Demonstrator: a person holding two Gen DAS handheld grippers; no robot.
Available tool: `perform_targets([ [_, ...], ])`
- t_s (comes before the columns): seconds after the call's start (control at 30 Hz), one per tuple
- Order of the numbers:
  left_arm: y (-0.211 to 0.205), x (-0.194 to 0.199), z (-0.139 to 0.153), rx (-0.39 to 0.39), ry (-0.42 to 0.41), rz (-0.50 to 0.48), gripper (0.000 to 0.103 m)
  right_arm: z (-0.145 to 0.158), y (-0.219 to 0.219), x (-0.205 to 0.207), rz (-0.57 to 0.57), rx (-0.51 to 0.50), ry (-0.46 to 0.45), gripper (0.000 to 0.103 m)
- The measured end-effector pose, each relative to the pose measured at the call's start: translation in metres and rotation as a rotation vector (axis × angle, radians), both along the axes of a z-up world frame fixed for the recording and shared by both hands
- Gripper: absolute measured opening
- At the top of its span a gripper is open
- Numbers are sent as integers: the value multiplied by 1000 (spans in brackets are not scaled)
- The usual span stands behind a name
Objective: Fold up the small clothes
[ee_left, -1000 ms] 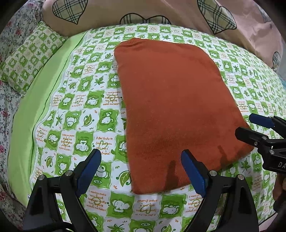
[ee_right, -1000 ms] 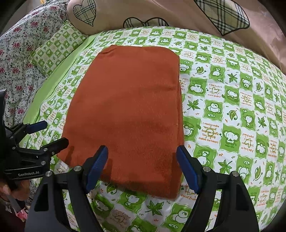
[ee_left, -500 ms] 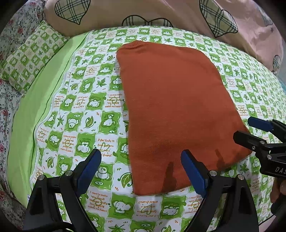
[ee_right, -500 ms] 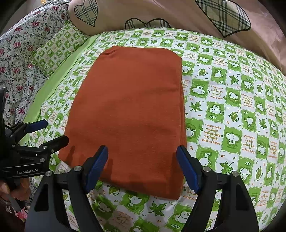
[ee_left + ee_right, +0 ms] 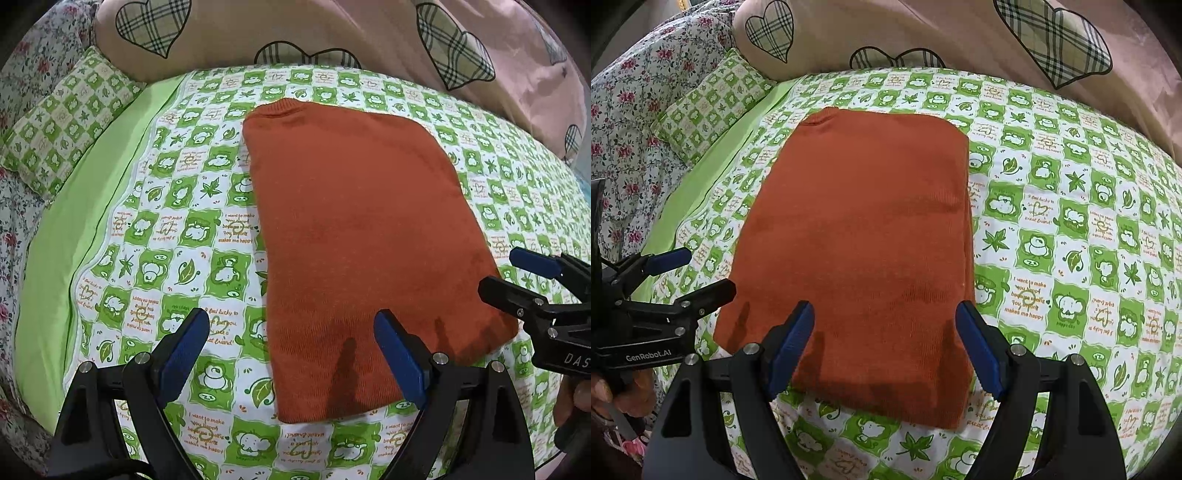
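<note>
Left wrist view: over the last second both cameras drew back slightly; the folded orange sweater (image 5: 362,251) lay flat, untouched, on the bed's green checked sheet (image 5: 192,229). Left hand-held gripper (image 5: 291,350) and right hand-held gripper (image 5: 884,345) gaped wide, empty, suggesting another fold pending.

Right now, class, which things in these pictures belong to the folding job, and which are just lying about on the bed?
Part of the job:
sweater, folded flat on the sheet
left gripper, open, above its near left corner
right gripper, open, above its near edge

Just lying about:
sheet, green checked
small pillow
heart cushion
floral quilt
</note>
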State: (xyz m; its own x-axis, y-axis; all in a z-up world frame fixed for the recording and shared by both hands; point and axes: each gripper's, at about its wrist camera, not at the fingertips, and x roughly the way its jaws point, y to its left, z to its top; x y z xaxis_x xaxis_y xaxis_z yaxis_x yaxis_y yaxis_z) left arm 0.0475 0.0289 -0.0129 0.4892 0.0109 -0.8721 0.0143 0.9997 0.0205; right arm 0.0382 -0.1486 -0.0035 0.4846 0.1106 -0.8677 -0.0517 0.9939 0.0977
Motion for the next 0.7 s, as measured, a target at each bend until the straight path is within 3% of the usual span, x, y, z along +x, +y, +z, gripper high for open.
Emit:
perform_targets([
  [0.7,10,6,-3,16,5,29,91,-6,3,4,-14,11,6,81],
])
